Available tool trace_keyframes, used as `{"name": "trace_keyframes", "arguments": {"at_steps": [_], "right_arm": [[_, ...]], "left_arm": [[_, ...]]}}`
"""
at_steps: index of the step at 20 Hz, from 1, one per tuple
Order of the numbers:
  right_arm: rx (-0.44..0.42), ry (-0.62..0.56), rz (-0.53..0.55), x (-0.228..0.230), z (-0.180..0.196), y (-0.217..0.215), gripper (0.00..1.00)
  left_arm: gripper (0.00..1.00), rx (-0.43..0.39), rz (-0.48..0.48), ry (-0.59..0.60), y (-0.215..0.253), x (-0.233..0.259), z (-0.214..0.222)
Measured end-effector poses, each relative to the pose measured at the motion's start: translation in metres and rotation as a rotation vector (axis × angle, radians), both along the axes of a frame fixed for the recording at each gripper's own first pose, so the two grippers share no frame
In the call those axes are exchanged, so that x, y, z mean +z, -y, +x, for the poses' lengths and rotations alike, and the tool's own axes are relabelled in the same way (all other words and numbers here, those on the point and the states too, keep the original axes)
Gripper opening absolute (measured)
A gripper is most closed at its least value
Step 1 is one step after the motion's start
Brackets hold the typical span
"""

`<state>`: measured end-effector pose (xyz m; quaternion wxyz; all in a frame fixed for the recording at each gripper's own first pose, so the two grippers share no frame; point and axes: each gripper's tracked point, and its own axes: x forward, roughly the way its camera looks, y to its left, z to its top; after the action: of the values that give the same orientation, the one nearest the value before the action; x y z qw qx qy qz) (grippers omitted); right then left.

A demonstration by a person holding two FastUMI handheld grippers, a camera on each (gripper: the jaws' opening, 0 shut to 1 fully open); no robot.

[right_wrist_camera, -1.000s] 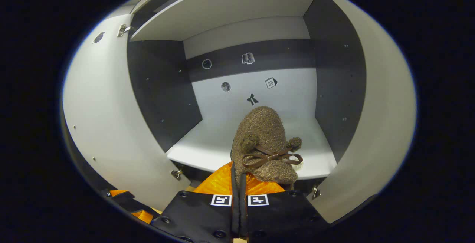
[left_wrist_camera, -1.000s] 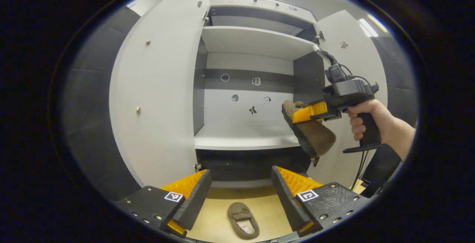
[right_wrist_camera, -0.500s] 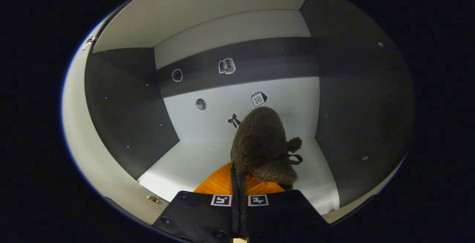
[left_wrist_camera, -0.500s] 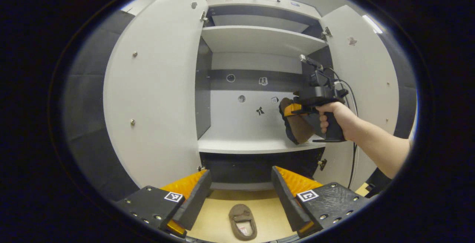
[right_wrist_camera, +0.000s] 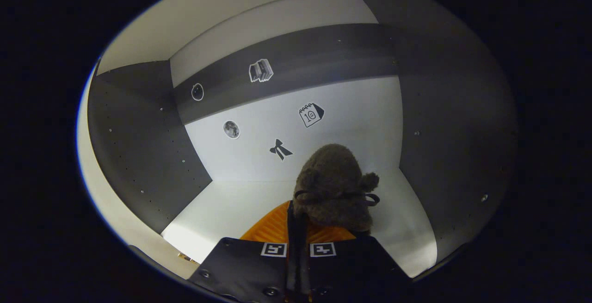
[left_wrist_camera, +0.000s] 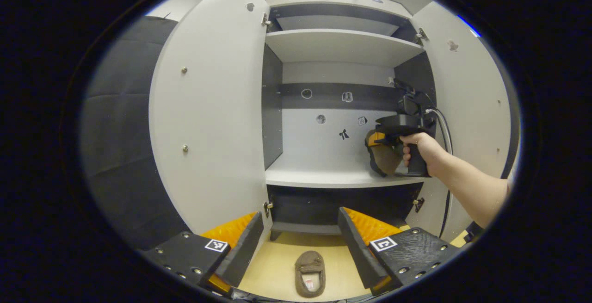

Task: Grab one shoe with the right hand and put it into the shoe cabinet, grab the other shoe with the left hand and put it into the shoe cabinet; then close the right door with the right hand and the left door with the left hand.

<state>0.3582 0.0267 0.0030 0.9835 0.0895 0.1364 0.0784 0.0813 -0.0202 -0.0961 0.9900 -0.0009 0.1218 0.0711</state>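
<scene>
1. The brown fuzzy shoe [right_wrist_camera: 334, 187] with the bow and pompoms sits clamped in the right tool [right_wrist_camera: 298, 229], whose two fingers are pressed together on its heel end; the toe points at the cabinet's back wall.
2. In the left gripper view that held shoe [left_wrist_camera: 383, 157] hangs inside the shoe cabinet [left_wrist_camera: 342, 46], low over the middle shelf [left_wrist_camera: 323, 177] at its right side, and I cannot tell whether it touches the board.
3. Step in hand, as I judge it: placing the first shoe. The next move calls for lowering it until the sole lies flat on the shelf, then parting the fingers and drawing the tool back out past the right door [left_wrist_camera: 467, 108].
4. The other shoe [left_wrist_camera: 310, 273] lies on the floor in front of the cabinet, opening upward, between the spread fingers of the left tool [left_wrist_camera: 298, 243], which is open and holds nothing.
5. The middle compartment carries only the held shoe and small stickers on its back wall [right_wrist_camera: 296, 127]; the shelf above looks bare.
6. Both doors stand wide open, the left door [left_wrist_camera: 208, 108] swung well clear.
</scene>
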Motion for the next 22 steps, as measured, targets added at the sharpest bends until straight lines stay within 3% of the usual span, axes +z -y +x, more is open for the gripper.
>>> {"name": "trace_keyframes", "arguments": {"at_steps": [1,2,3,4,6,8,9,10,12,13,15,19,20,22], "right_arm": [[0.0,0.001,0.005,0.0,0.002,0.0,0.0],[0.006,-0.005,0.018,-0.001,0.003,-0.002,0.08],[0.018,-0.013,0.041,-0.001,0.004,-0.006,0.08],[0.015,-0.034,0.052,-0.005,0.004,-0.006,0.17],[0.059,-0.065,0.096,-0.008,-0.001,-0.018,0.18],[0.11,-0.065,0.129,-0.002,-0.009,-0.034,0.46],[0.113,-0.066,0.125,0.001,-0.011,-0.037,0.53],[0.114,-0.068,0.118,0.002,-0.017,-0.039,0.76],[0.122,-0.077,0.092,0.001,-0.032,-0.046,0.89],[0.108,-0.062,0.058,0.004,-0.036,-0.045,1.0],[0.079,-0.02,0.004,0.013,-0.051,-0.044,0.98],[0.051,0.039,-0.017,0.034,-0.086,-0.042,0.98],[0.042,0.059,-0.031,0.038,-0.096,-0.041,0.98],[0.013,0.095,-0.063,0.043,-0.117,-0.036,0.98]], "left_arm": [[0.94,0.006,0.001,-0.002,0.0,-0.001,0.001],[0.94,0.011,0.005,-0.002,0.001,-0.002,0.003],[0.94,0.014,0.009,0.0,0.003,-0.001,0.004],[0.94,0.015,0.013,0.003,0.005,-0.001,0.005],[0.95,0.015,0.014,0.004,0.011,-0.001,0.005],[0.95,0.0,0.008,0.006,0.016,-0.001,0.004],[0.95,-0.009,0.008,0.006,0.018,-0.002,0.003],[0.95,-0.017,0.007,0.003,0.017,-0.005,0.003],[0.95,-0.034,0.001,0.005,0.014,-0.005,0.002],[1.0,-0.041,-0.001,0.012,0.01,-0.003,0.003],[0.95,-0.058,-0.009,0.017,-0.002,-0.003,0.002],[1.0,-0.106,0.008,0.024,-0.024,-0.009,0.0],[0.95,-0.116,0.018,0.018,-0.029,-0.015,0.0],[0.95,-0.133,0.021,-0.007,-0.037,-0.029,0.001]]}}
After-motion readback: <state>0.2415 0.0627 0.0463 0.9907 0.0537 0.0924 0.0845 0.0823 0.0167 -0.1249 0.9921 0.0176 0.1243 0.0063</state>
